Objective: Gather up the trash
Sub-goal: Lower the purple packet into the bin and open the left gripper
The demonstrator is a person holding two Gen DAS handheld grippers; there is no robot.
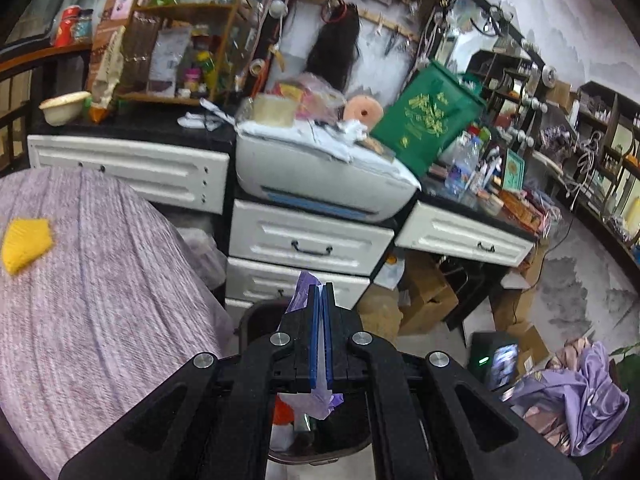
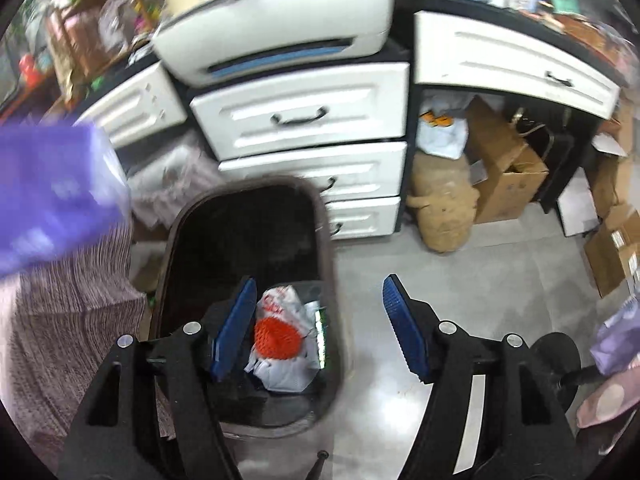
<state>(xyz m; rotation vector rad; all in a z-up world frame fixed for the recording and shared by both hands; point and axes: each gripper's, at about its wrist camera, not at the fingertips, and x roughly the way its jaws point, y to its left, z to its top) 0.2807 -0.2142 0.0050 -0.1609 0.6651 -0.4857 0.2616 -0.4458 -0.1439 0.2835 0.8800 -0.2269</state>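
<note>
Drop step: left tool (image 1: 321,296) pinches purple wrapper (image 1: 305,286), held above the bin (image 2: 192,216). Right tool (image 2: 318,328) spread, empty, bin at its 11 o'clock. Next: release wrapper into bin.

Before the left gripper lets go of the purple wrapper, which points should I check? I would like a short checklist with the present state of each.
1. Left gripper shut on the purple wrapper: ok, the wrapper sticks out above and below the blue pads.
2. Left gripper above the black trash bin: ok, the bin's inside shows directly beneath it.
3. Bin has room: ok, only a white bag with an orange item lies at the bottom.
4. Right gripper empty: ok, open, nothing between the pads.
5. Right gripper clear of the drop path: cannot tell, it hangs over the bin.
</note>
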